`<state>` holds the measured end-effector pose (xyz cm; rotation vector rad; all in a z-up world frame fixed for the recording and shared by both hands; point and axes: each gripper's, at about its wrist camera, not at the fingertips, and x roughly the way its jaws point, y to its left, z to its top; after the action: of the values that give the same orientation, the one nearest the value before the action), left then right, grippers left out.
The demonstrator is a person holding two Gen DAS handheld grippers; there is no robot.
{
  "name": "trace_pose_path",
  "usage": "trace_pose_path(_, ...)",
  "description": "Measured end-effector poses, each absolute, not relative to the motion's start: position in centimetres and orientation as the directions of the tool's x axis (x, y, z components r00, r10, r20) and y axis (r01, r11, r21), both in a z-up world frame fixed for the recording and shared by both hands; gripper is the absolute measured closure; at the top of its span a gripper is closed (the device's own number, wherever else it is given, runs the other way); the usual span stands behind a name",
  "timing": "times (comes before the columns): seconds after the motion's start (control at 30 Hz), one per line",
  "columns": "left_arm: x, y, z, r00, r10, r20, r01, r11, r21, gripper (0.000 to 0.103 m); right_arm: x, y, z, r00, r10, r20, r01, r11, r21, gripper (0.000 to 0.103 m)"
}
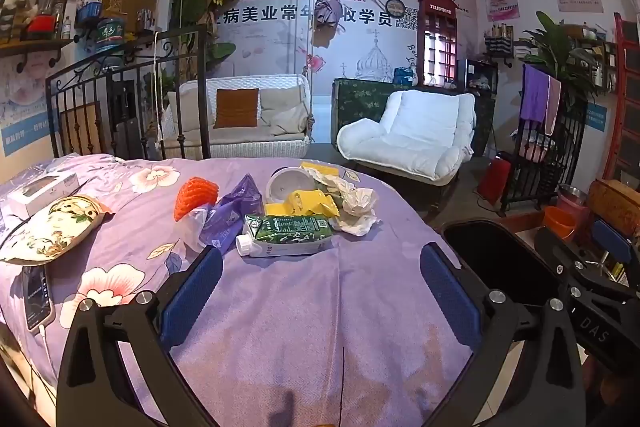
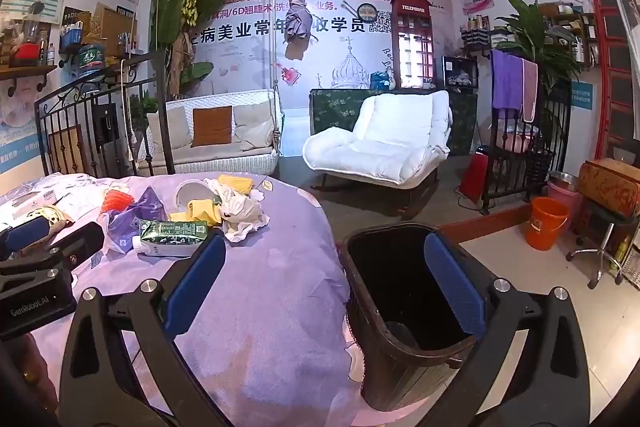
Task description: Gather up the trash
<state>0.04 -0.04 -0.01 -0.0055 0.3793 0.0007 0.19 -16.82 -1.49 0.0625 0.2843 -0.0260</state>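
A pile of trash lies on the purple floral bed (image 1: 280, 307): a green and white carton (image 1: 286, 235) in front, a purple wrapper (image 1: 234, 211), an orange net (image 1: 196, 195), yellow packaging (image 1: 308, 203), a white cup (image 1: 290, 183) and crumpled white paper (image 1: 356, 205). My left gripper (image 1: 320, 291) is open and empty, just short of the carton. My right gripper (image 2: 326, 287) is open and empty, over the bed edge and the dark trash bin (image 2: 404, 307). The carton (image 2: 174, 233) and paper (image 2: 244, 213) show left of it.
A floral pillow (image 1: 52, 227), a white box (image 1: 44, 189) and a charging phone (image 1: 36, 297) lie on the bed's left. The bin (image 1: 500, 263) stands at the bed's right side. An orange bucket (image 2: 546, 223), a stool and a white chair (image 2: 380, 151) stand beyond.
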Motion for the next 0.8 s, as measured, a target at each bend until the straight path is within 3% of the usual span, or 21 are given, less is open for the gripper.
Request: trace_pose_path(0.8, 0.3, -0.4, -0.3, 0.926, -0.017, -0.377, 0.008, 1.0, -0.024, 0.005, 0.3, -15.7, -1.8, 0.956, -0.014, -0.293, 0.035, 0.997, 0.064, 0.004)
